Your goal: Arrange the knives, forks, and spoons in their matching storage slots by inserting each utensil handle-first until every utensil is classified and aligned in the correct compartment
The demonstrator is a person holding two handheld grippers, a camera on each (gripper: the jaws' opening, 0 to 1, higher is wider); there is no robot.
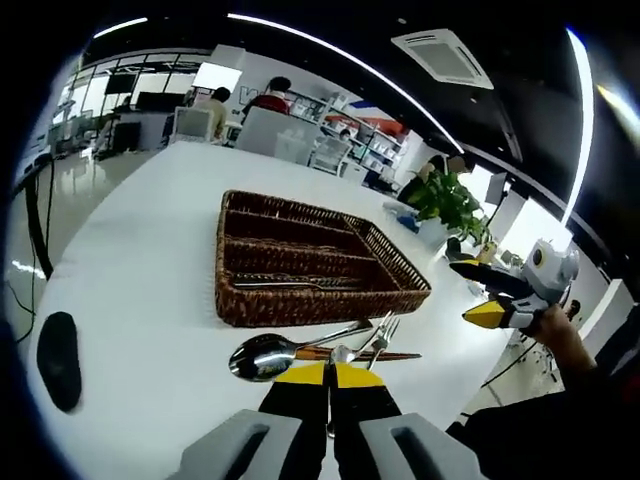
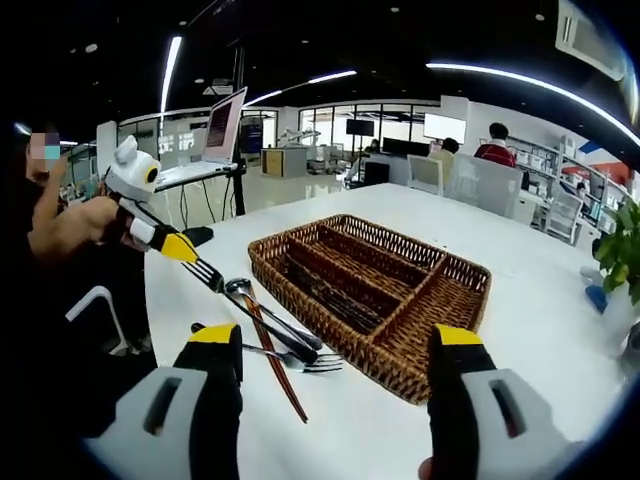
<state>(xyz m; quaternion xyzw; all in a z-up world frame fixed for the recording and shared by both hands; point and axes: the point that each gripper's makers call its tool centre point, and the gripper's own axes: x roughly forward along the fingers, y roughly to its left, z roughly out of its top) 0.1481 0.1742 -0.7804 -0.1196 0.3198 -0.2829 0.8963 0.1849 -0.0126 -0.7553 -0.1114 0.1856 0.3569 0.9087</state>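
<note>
While left gripper [image 2: 205,272] is clamped on a spoon [image 1: 262,357] handle, prob. lifting it for the tray [image 1: 300,262], right gripper [image 2: 335,345] waits w/ jaws apart.

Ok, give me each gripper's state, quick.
Left gripper: shut on a utensil handle.
Right gripper: open, holding nothing.

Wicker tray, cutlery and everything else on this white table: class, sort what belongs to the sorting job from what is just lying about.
Belongs to the job:
- wicker tray with compartments
- spoon
- fork
- left gripper, shut on a utensil
- right gripper, open

Just lying about:
- potted plant
- black object
- laptop
</note>
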